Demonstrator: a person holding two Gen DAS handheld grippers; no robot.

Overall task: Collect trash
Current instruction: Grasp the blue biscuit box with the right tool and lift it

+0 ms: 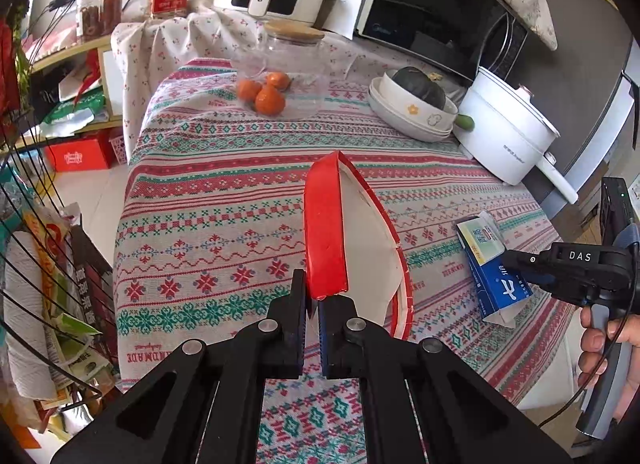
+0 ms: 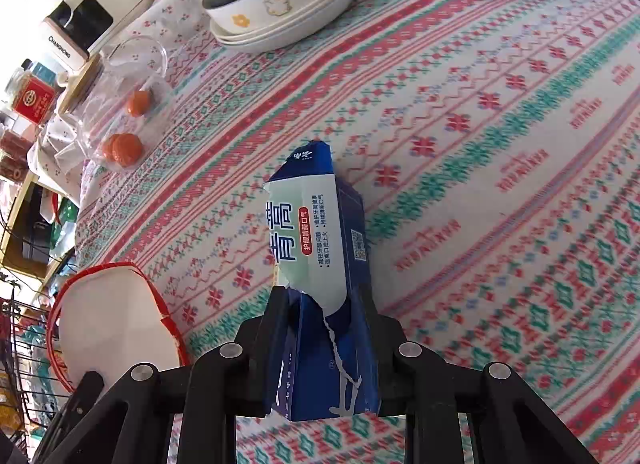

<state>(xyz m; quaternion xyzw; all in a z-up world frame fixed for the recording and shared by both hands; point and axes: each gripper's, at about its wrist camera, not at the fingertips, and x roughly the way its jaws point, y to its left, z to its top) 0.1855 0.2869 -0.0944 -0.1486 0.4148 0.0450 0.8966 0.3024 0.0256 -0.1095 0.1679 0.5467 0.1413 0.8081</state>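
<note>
Black wire basket (image 1: 36,224) stuffed with wrappers at far left, beside table. Left gripper (image 1: 313,310) clamped tight on flattened red-and-white paper carton (image 1: 344,232), raised above patterned woven tablecloth (image 1: 208,224). Right gripper (image 2: 320,304) pinched narrow on torn blue-and-white cardboard toothpaste box (image 2: 320,232), over cloth at table's right. Person's hand (image 1: 612,344) on right handle.

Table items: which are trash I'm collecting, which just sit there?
Trash:
- folded red paper plate, in left gripper
- torn blue toothpaste box, in right gripper

Lying about:
- oranges
- stacked bowls
- white pot
</note>
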